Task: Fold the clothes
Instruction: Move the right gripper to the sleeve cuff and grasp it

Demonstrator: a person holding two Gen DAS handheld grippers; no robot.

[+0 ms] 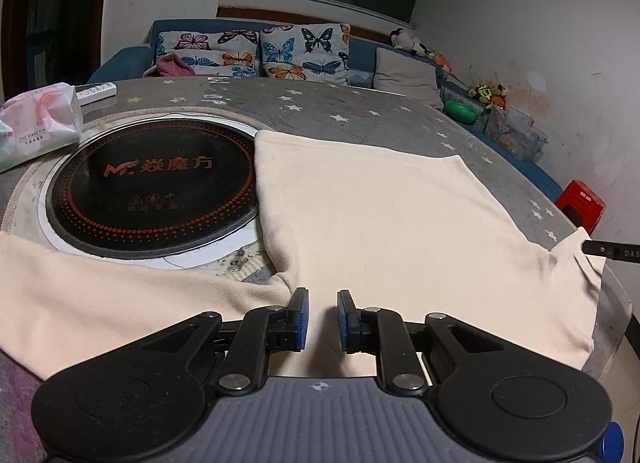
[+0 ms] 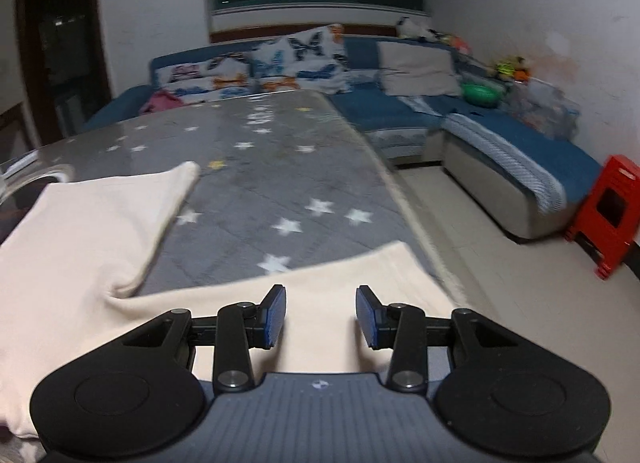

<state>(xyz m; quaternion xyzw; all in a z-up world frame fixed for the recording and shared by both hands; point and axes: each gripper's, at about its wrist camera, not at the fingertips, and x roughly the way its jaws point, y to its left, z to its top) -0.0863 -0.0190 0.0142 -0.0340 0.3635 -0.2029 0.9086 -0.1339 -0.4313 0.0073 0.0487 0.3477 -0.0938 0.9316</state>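
A cream garment (image 1: 380,215) lies spread flat on the grey star-patterned table cover (image 1: 360,111). One sleeve (image 1: 100,295) runs off to the left and the other reaches the table's right edge. My left gripper (image 1: 322,321) hovers low over the garment's near edge. Its blue pads stand a narrow gap apart with only flat cloth showing beneath. In the right wrist view, my right gripper (image 2: 321,317) is open wider just above the right sleeve (image 2: 360,275), with nothing pinched. Its black finger (image 1: 612,251) shows by the sleeve end in the left wrist view.
A round black induction cooktop (image 1: 152,183) is set into the table left of the garment. A tissue pack (image 1: 36,123) and a white remote (image 1: 96,91) lie at the far left. A blue sofa (image 2: 520,151) and a red stool (image 2: 608,215) stand beyond the table's right edge.
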